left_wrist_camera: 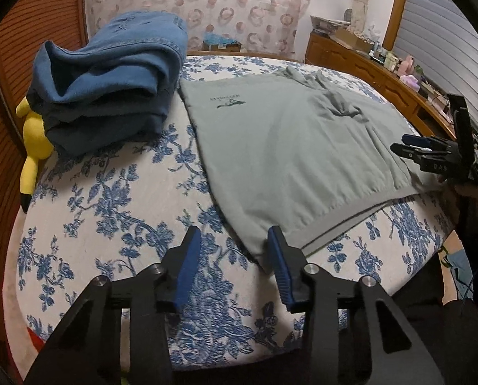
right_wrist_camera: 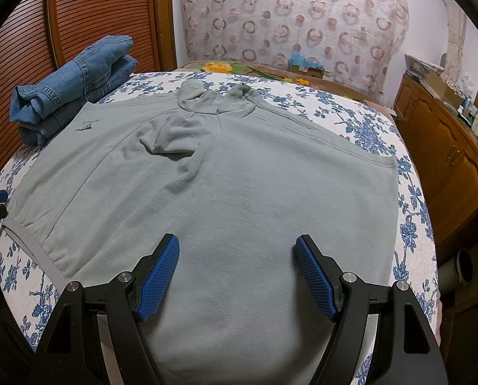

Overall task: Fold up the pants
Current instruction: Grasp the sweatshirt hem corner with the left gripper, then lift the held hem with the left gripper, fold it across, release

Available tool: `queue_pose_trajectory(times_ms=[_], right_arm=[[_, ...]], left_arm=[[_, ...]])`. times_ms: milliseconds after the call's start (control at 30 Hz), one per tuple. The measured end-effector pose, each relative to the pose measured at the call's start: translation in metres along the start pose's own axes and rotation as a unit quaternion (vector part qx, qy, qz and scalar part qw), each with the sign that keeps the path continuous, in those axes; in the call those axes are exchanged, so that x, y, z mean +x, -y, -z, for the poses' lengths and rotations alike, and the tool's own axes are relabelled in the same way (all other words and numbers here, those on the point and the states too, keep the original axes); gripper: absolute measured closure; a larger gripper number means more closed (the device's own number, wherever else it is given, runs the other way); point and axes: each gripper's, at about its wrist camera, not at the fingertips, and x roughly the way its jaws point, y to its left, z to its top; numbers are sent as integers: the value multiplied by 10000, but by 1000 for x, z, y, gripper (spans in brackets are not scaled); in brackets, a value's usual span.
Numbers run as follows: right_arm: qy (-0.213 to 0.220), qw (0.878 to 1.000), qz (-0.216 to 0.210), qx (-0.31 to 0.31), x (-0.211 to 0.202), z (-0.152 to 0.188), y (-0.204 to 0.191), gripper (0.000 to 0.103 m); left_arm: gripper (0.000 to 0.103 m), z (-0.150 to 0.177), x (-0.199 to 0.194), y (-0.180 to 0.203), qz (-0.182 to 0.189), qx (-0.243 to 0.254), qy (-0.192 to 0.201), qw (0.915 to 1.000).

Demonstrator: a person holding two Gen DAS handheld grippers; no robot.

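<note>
Two pairs of blue-padded jaws hover over the bed, and neither grasps anything. The left gripper (left_wrist_camera: 234,247) has its jaws parted; the corner of the grey-green garment's hem lies between the tips, with the right-hand pad (left_wrist_camera: 279,264) just at the cloth's edge, but the pads do not press on it. The right gripper (right_wrist_camera: 237,255) holds its jaws wider apart above the lower middle of the same garment, the fabric lying flat and unpinched beneath them.

That garment is a grey-green sweatshirt (right_wrist_camera: 239,176) spread face up across the bed (left_wrist_camera: 110,199), collar away from the grippers, ribbed hem nearest them. A small dark logo (right_wrist_camera: 86,125) sits on its chest, and one short fold of cloth is bunched near the middle. In the left wrist view the right gripper appears at the far edge of the hem, held in a person's hand (left_wrist_camera: 463,186).

The bed wears a white cover with blue flowers. The folded pants, blue denim jeans (right_wrist_camera: 75,86), are stacked at the far left corner of the bed, just beside the sweatshirt's shoulder. In the left view a dark blue fleece piece (left_wrist_camera: 110,96) lies heaped with them, and a yellow plush toy (left_wrist_camera: 35,141) pokes out from under the pile at the bed's edge. Beyond stand a circle-patterned curtain (right_wrist_camera: 303,25), a slatted wooden door (right_wrist_camera: 88,16) and a cluttered wooden dresser (right_wrist_camera: 447,147).
</note>
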Motion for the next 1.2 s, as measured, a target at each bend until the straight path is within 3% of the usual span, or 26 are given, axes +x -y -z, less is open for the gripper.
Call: queue_pose_trajectory(times_ms=[200,300,367,533,1200], right_arm=[[3,10000,-3,6,0,0,0,26],[2,10000,-3,3,0,0,0,26],[4,10000,-4,8,0,0,0,26],[4,10000,-4,9,1,0,0,26],[10,10000,-6,24,1,0,0,26]], left_arm=[[60,2,3,11,81,76,25,9999],[71,2,4,14,87,109,97,9999],[89,2,5,15,96,119,132,9998],[99,0,4,15,131,67,180,9997],[101,-31,-11,29,216,314,510,9980]])
